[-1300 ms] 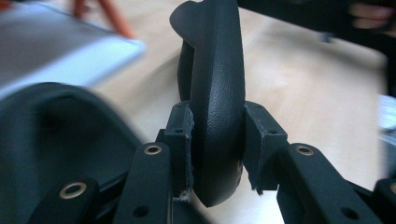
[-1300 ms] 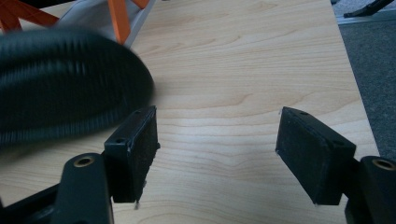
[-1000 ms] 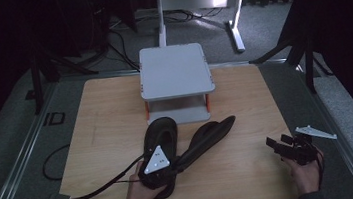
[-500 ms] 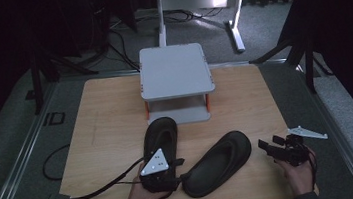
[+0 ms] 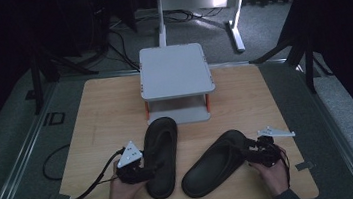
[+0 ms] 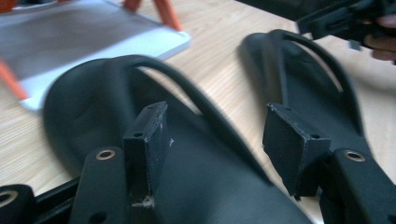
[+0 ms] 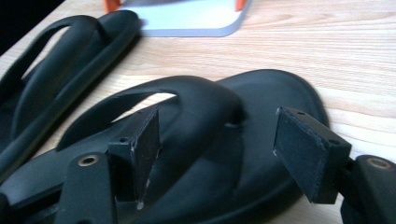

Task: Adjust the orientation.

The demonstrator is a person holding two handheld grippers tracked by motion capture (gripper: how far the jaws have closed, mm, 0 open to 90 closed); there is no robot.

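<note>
Two black flip-flops lie flat on the wooden table (image 5: 101,118). The left flip-flop (image 5: 162,156) points its toe at the grey stand. The right flip-flop (image 5: 217,163) lies slanted beside it. My left gripper (image 5: 145,172) is at the left flip-flop's outer edge. In the left gripper view its jaws (image 6: 217,140) have just been opening and stand open over the sole (image 6: 196,177), the pads off it. My right gripper (image 5: 252,154) is at the right flip-flop's toe end. It stands open (image 7: 224,149) above that sole (image 7: 201,140), beside the strap.
A grey two-tier stand (image 5: 175,72) with orange legs stands at the table's back middle, its lower shelf (image 5: 179,115) just beyond the left flip-flop's toe. Cables trail off the table's left edge. Bare wood lies to the left and right of the stand.
The right flip-flop, earlier tipped on edge against the left one, now lies flat and apart. My left gripper has opened and drawn left. My right gripper has moved left to the right flip-flop.
</note>
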